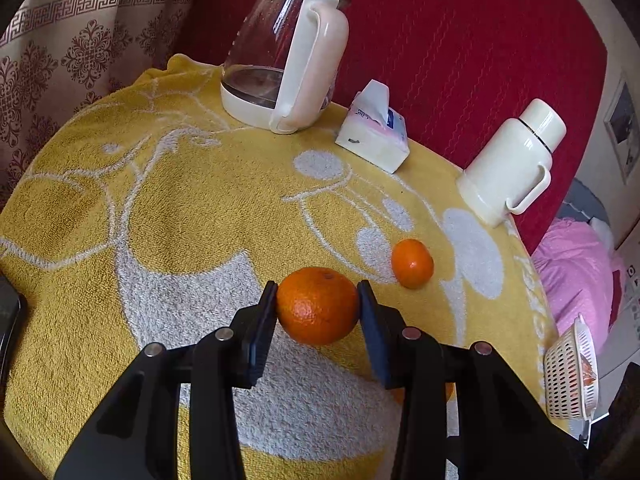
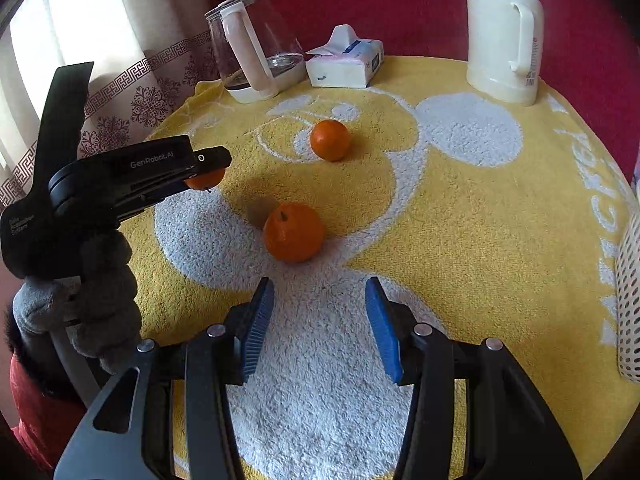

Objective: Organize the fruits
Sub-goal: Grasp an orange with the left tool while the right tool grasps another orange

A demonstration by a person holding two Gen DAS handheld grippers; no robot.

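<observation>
My left gripper (image 1: 317, 288) is shut on a large orange (image 1: 318, 308), its black pads pressing both sides just above the yellow towel (image 1: 160, 200). A smaller orange (image 1: 412, 263) lies on the towel beyond it to the right. In the right wrist view the left gripper (image 2: 212, 168) reaches in from the left, held by a gloved hand, with its orange (image 2: 204, 181) partly hidden. My right gripper (image 2: 320, 328) stands open with nothing between its blue pads. A stemmed orange (image 2: 294, 232) lies just ahead of it, and another orange (image 2: 330, 140) sits farther back.
A glass kettle (image 1: 280, 52), a tissue pack (image 1: 374, 132) and a cream thermos (image 1: 512, 160) stand along the table's far edge against a red backdrop. A white perforated basket (image 1: 570, 376) holding something orange sits at the right edge, also in the right wrist view as the basket (image 2: 630, 300). A curtain hangs on the left.
</observation>
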